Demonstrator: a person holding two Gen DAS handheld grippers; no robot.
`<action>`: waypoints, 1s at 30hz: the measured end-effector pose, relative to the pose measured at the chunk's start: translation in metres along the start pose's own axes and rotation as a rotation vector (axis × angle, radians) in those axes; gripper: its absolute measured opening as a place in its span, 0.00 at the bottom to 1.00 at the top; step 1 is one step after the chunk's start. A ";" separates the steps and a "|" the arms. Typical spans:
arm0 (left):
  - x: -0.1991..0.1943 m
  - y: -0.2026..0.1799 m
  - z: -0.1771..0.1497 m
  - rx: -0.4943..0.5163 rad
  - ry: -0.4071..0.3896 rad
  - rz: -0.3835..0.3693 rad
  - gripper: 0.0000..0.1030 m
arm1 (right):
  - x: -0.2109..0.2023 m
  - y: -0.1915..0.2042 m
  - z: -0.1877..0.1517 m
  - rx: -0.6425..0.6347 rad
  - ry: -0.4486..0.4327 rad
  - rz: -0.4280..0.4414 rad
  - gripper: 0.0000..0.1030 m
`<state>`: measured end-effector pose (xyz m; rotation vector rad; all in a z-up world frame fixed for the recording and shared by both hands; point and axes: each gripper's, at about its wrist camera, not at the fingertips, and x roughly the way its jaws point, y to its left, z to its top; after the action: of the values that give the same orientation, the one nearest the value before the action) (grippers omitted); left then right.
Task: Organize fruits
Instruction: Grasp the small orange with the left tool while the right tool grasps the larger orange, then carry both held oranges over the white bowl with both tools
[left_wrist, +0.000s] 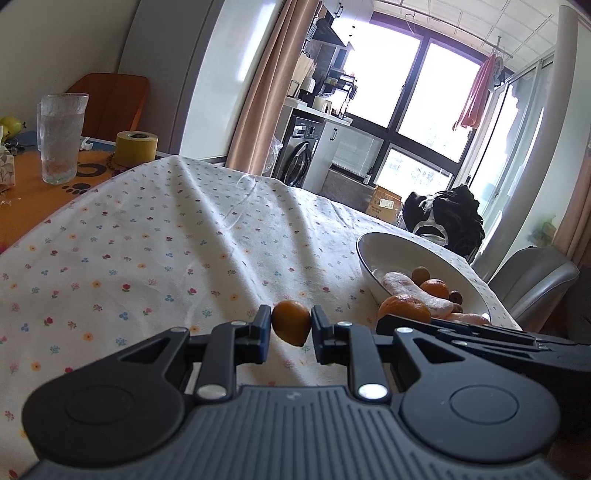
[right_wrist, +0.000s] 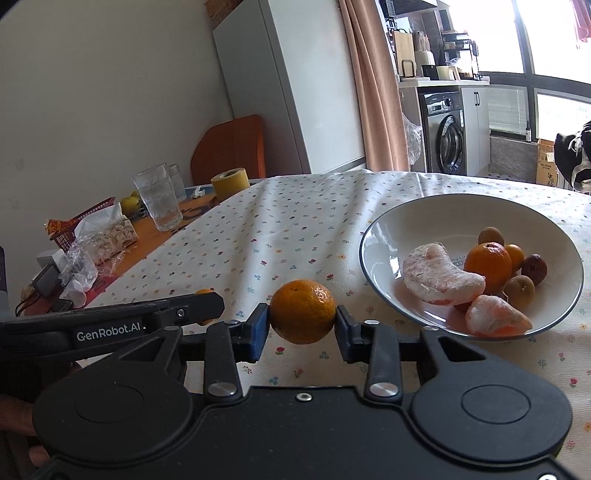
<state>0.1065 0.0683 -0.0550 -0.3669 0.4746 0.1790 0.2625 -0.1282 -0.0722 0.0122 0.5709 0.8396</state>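
My left gripper (left_wrist: 290, 325) is shut on a small orange kumquat (left_wrist: 291, 322), held above the flowered tablecloth (left_wrist: 147, 240). In the right wrist view my right gripper (right_wrist: 303, 317) is shut on a round mandarin (right_wrist: 303, 311), also lifted over the cloth. A white bowl (right_wrist: 388, 236) stands to the right of both grippers; it holds peeled pomelo segments (right_wrist: 436, 277), an orange (right_wrist: 487, 261) and several small brown and orange fruits. The left wrist view shows the same bowl (left_wrist: 373, 247), with the right gripper's mandarin (left_wrist: 404, 308) in front of it. The left gripper's body (right_wrist: 110, 325) crosses the right view at lower left.
At the table's far left stand a ribbed glass (left_wrist: 62, 136), a yellow tape roll (left_wrist: 136, 146), a tissue box (right_wrist: 110, 232) and crumpled plastic wrap (right_wrist: 79, 264). A grey chair (left_wrist: 532, 284) sits beyond the bowl. A fridge, curtain and washing machine stand behind the table.
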 end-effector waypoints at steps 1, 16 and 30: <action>-0.001 -0.001 0.001 0.001 -0.003 0.000 0.21 | -0.003 0.000 0.003 -0.003 -0.010 0.000 0.35; -0.001 -0.026 0.009 0.034 -0.028 -0.016 0.21 | -0.044 -0.030 0.025 0.008 -0.128 -0.063 0.35; 0.012 -0.048 0.018 0.074 -0.033 -0.027 0.21 | -0.057 -0.073 0.027 0.048 -0.175 -0.137 0.35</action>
<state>0.1362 0.0321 -0.0311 -0.2978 0.4422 0.1406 0.2959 -0.2122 -0.0393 0.0892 0.4218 0.6837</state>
